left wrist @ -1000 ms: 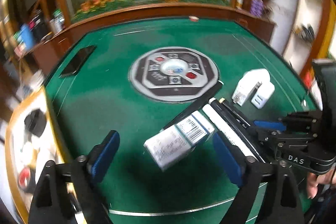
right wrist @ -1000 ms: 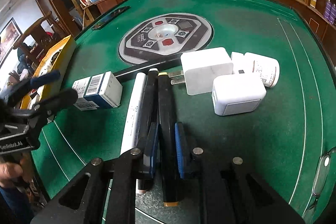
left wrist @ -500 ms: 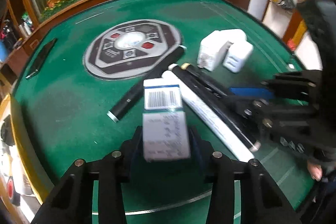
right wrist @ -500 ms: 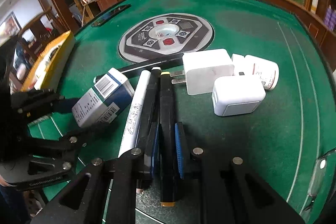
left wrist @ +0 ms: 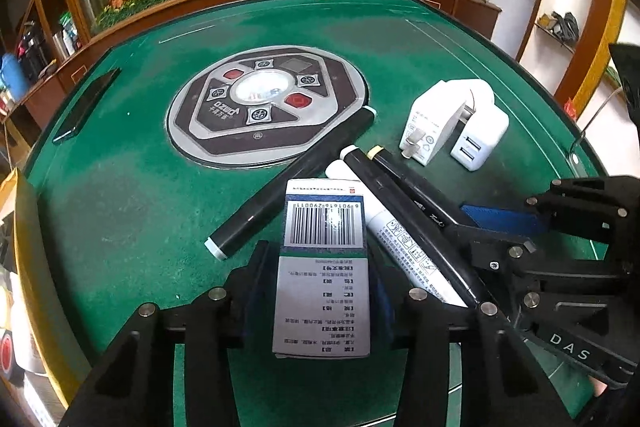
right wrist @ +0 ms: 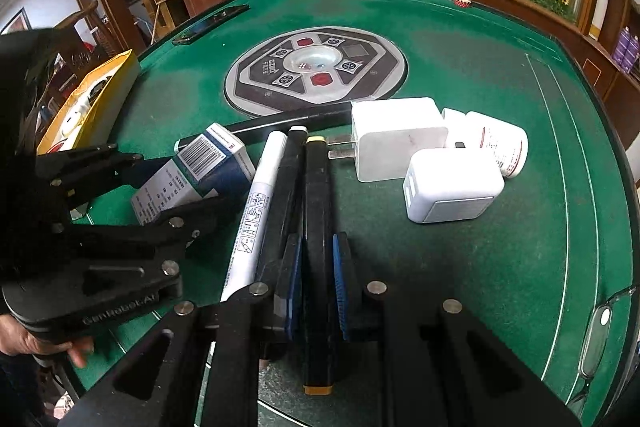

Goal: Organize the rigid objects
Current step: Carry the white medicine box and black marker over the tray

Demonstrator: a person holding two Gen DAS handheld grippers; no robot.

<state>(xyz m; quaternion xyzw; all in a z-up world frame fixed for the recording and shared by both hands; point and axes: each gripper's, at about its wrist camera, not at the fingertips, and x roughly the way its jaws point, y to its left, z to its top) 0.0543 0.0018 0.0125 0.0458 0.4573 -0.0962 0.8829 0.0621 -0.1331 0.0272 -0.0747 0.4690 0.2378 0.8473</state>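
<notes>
We hold the box (left wrist: 322,259) in the left gripper (left wrist: 320,283), its jaws easing open, and the yellow-capped marker (right wrist: 318,227) clamped in the right gripper (right wrist: 316,279); next, we judge, the box lines up beside the markers near the table's (left wrist: 120,187) front edge.

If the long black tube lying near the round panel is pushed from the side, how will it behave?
The black tube looks round and smooth, so it would probably roll on the green felt. It looks rigid, so bending seems unlikely.
</notes>
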